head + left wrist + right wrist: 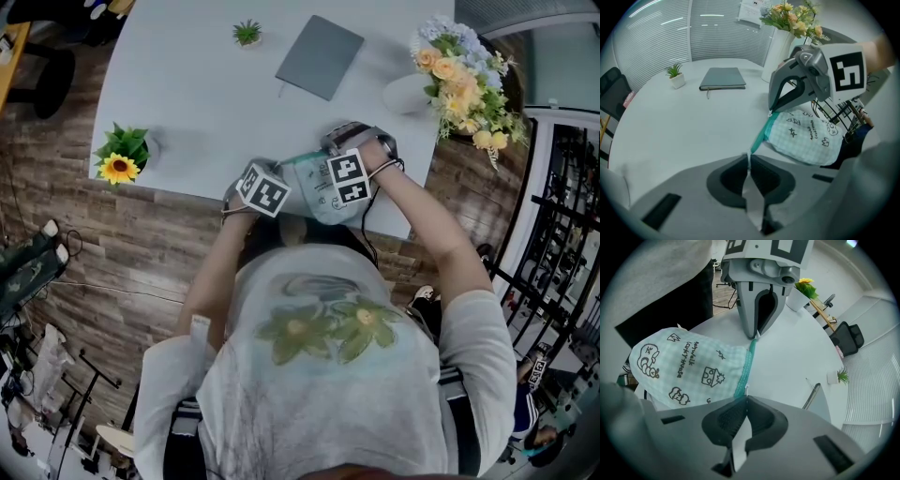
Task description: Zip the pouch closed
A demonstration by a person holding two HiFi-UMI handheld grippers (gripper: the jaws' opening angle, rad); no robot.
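A mint-green checked pouch (684, 364) with cartoon prints hangs stretched between my two grippers, over the front edge of the white table (206, 112). Its teal zip band (748, 363) runs taut from one pair of jaws to the other. My left gripper (749, 159) is shut on one end of that band, where a small pale tab shows at its tips. My right gripper (743, 397) is shut on the other end. Across the pouch each gripper sees the other: the right gripper (771, 111) and the left gripper (754, 336). In the head view the pouch (307, 187) sits between both marker cubes.
A grey notebook (320, 56) lies at the far side of the table. A small green plant (247, 34) stands beside it, a sunflower pot (122, 157) at the left edge and a white vase of flowers (459, 75) at the right. Wooden floor surrounds the table.
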